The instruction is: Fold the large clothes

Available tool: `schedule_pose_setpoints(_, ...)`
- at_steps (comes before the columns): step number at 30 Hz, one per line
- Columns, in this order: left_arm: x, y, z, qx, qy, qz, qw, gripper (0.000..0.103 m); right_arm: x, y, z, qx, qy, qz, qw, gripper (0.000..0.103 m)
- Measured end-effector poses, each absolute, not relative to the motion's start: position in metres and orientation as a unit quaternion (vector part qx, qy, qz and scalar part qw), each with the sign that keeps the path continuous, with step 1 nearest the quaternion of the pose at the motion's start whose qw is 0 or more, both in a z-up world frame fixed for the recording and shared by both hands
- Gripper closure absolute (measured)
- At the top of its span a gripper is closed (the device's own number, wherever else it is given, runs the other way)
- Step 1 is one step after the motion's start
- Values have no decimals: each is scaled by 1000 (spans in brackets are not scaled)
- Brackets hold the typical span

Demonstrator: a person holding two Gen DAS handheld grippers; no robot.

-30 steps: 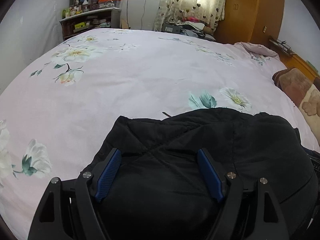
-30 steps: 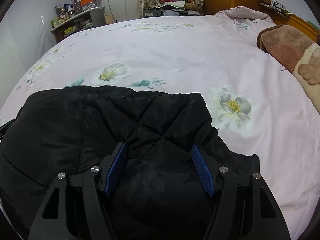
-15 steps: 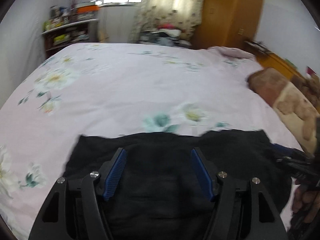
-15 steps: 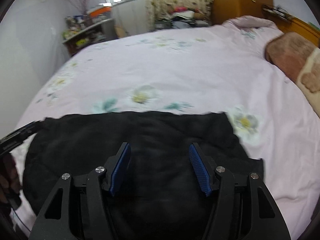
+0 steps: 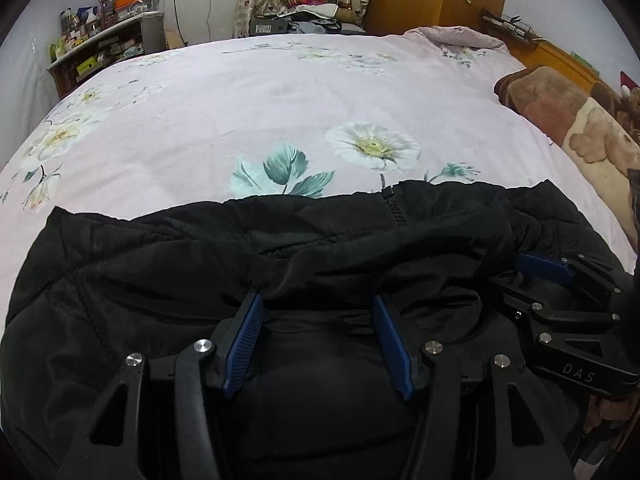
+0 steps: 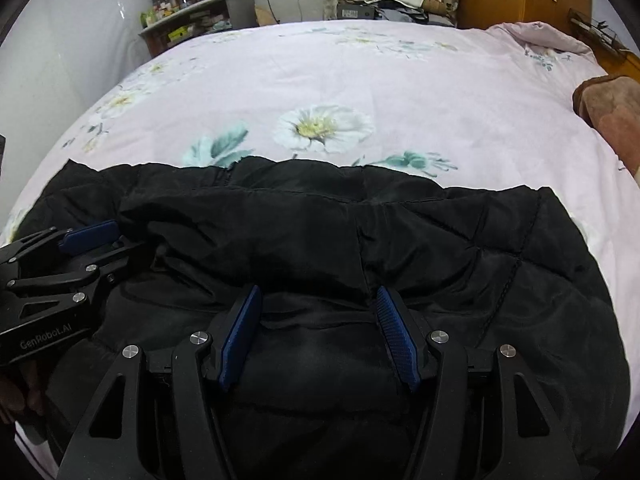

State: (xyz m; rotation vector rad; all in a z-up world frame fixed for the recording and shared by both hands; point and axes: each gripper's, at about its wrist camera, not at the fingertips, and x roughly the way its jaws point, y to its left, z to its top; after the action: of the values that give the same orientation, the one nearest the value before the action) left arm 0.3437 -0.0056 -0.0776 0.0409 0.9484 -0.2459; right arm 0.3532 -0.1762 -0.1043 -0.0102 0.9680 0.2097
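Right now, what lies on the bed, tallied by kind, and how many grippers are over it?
Black jackets: 1
Brown blankets: 1
Grippers: 2, the left gripper and the right gripper, both closing with jacket fabric between the jaws
Total: 4, all on or over the pink flowered bed cover

Bed, pink floral cover

Wide bed under pale pink flower-print cover; black quilted padded jacket spread at near edge; brown plush blanket along right side.

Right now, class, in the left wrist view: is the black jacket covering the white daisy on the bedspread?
No: the daisy lies bare beyond the black jacket.
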Motion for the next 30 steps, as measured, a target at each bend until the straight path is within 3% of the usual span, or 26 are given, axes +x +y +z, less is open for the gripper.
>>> schedule_pose_setpoints(13, 347, -4, -80, 31, 461, -109, 880, 43, 356, -174, -109, -16, 468, 91, 879, 43)
schedule_pose_setpoints(17, 337, -2, -40, 20, 460, -115, 880, 48, 344, -176, -72, -16, 456, 87, 885, 44)
schedule_pose_setpoints(22, 271, 11, 10, 2, 398, -163, 903, 49, 286, -204, -20, -1, 413, 86, 907, 44)
schedule_pose_setpoints(24, 253, 15, -1, 2, 408, -161, 899, 49, 266, -215, -20, 4, 412, 80, 908, 44)
schedule_pose_setpoints(30, 264, 14, -58, -8, 452, -133, 882, 47, 268, -244, -89, 11, 479, 51, 876, 45)
